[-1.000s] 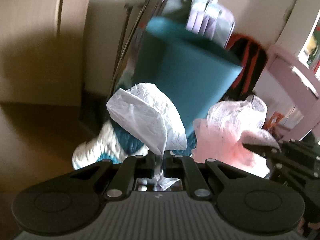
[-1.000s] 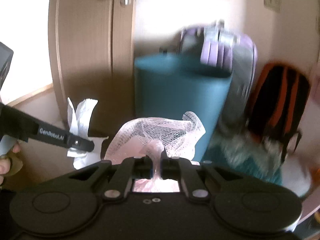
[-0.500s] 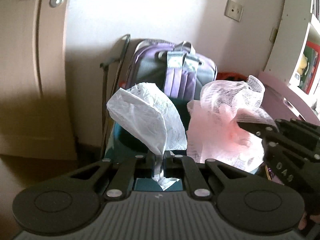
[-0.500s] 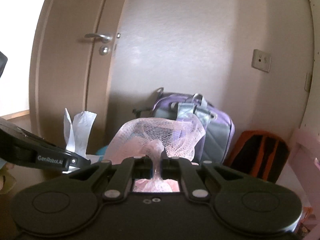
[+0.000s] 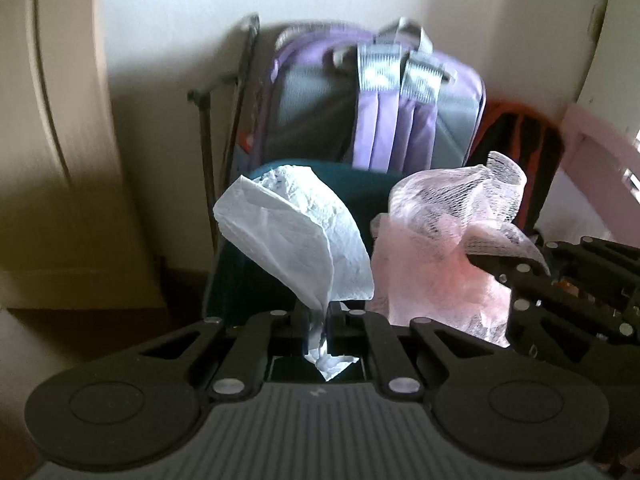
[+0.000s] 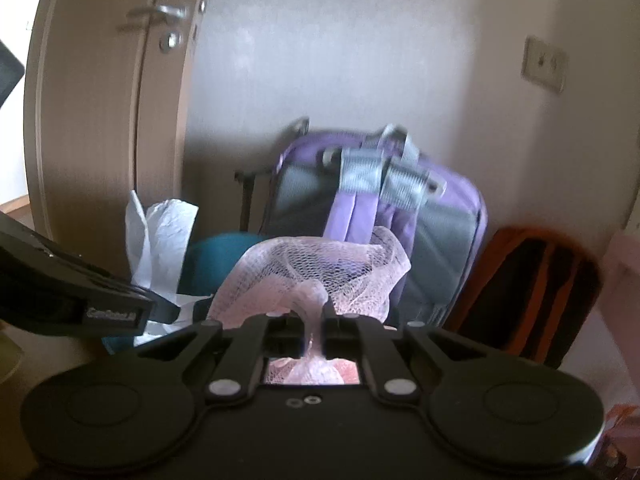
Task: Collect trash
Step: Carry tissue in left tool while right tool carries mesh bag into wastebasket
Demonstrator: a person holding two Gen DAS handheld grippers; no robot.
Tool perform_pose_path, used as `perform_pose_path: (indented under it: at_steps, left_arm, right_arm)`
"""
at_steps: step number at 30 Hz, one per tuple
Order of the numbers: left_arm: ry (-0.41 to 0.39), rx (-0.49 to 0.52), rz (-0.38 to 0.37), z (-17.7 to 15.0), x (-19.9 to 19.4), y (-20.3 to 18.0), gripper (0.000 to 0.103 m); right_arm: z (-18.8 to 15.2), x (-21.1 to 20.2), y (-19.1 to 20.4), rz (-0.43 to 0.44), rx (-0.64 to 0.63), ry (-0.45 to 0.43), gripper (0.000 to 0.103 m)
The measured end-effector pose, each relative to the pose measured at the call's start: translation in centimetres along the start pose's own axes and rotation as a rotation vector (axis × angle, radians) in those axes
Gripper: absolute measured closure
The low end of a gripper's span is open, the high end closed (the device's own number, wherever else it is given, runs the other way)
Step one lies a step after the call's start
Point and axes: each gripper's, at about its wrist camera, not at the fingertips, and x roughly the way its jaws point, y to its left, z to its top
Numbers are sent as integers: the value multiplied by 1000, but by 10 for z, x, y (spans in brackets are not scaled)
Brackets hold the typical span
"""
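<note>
My left gripper (image 5: 319, 312) is shut on a crumpled white tissue (image 5: 296, 240) that stands up above its fingers. A pink foam net (image 6: 316, 276) is pinched in my right gripper (image 6: 316, 314), which is shut on it. Both hang above a teal bin (image 5: 360, 188), whose rim shows just behind the tissue and net. In the left wrist view the pink net (image 5: 448, 248) and the right gripper (image 5: 480, 262) sit at the right. Seen from the right wrist, the white tissue (image 6: 164, 240) and the left gripper (image 6: 166, 312) are at the left, with the teal bin (image 6: 216, 256) behind.
A purple and grey backpack (image 5: 384, 108) leans on the wall behind the bin. An orange and black bag (image 6: 532, 288) stands to its right. A wooden door (image 6: 104, 100) with a metal handle is at the left. A pink piece of furniture (image 5: 596, 148) is at the far right.
Both grippers have risen and come closer to the teal bin, still holding the tissue and the net. The bin now sits low behind them, and the backpack fills more of the view.
</note>
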Motion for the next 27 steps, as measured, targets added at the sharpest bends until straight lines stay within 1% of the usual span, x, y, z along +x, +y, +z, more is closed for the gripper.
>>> perform_pose_path:
  at_steps: [4,6,8,11,15,16,17,19,21,23,25,27]
  left_arm:
    - [75,-15,5,0,26,1,96]
    - [90,-6,10,-1,33,0,96]
    - [104,8,13,-2,40,-2,96]
    - [113,22,37,-3,47,-3,93]
    - [118,40,22,-4,53,-5,79]
    - [116,50,16,-5,52,-7,75]
    - [115,58,16,-6,52,-9,75]
    - [114,67,18,-8,49,-11,73]
    - [112,66,3,-8,46,-12,72]
    - [103,67,-8,-8,40,-14,65]
    - [86,76,-6,-9,32,-17,54]
    - [74,83,-7,-10,25,-18,47]
  right_arm:
    - [-10,19,1,21,-7,66,96]
    - [-14,27,0,47,-2,96,94]
    - [-18,33,1,52,-19,125,91]
    - [-22,40,2,64,-34,148,88]
    - [-24,44,1,81,-36,181,82]
    - [-26,45,1,76,-40,181,77]
    - [-27,44,1,75,-42,180,73]
    - [-28,43,-1,76,-35,184,73]
    - [-29,40,-4,79,-22,182,72]
    - [-28,35,-7,80,-8,178,71]
    - [-27,31,-11,82,7,174,71]
    - [-26,24,-14,77,15,164,70]
